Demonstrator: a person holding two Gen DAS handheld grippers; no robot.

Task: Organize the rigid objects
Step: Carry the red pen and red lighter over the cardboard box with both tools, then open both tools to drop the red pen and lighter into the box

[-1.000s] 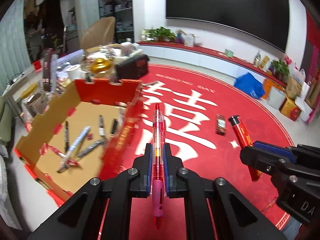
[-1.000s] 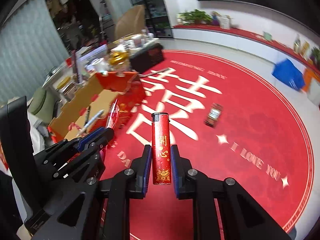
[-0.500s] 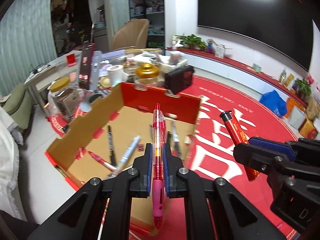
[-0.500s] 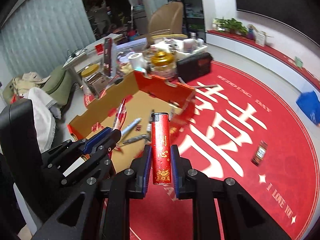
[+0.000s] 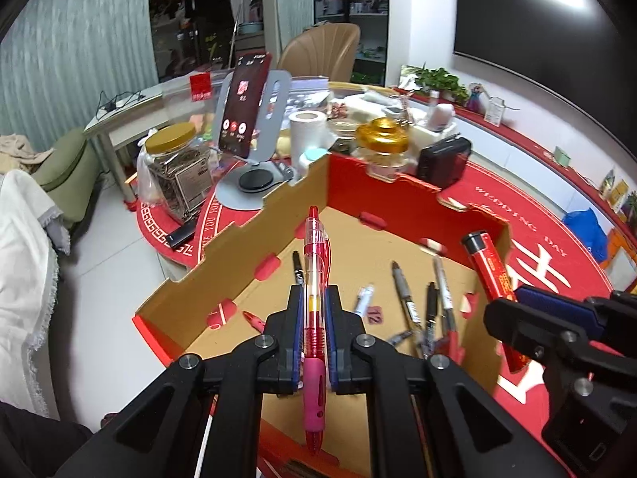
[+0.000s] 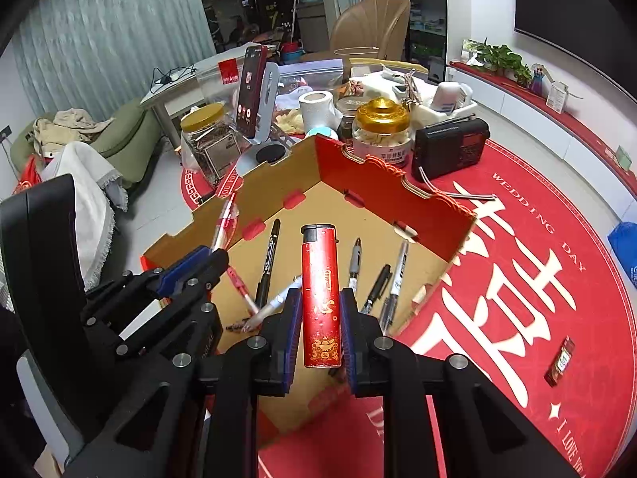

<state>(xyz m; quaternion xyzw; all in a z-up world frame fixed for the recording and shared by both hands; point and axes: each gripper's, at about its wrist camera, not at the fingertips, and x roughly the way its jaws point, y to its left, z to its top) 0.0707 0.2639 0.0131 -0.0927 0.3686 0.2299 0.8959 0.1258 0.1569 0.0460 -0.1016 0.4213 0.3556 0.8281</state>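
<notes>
My left gripper (image 5: 312,298) is shut on a red and pink pen (image 5: 314,279) and holds it above the open cardboard box (image 5: 239,275). My right gripper (image 6: 320,298) is shut on a red lighter (image 6: 320,290), upright over the same box (image 6: 398,195). Several pens and markers (image 5: 418,302) lie on the box floor. The right gripper with the lighter (image 5: 493,271) shows at the right of the left wrist view. The left gripper with the pen (image 6: 223,223) shows at the left of the right wrist view.
Behind the box stand a glass jar (image 6: 207,139), a phone on a stand (image 6: 253,91), a paper roll (image 6: 316,107), a gold-lidded jar (image 6: 382,127) and a black radio (image 6: 450,147). A small red lighter (image 6: 559,360) lies on the red mat at the right.
Both grippers have moved left from over the red mat to above the box, each still holding its object. The box now fills the middle of both views.
</notes>
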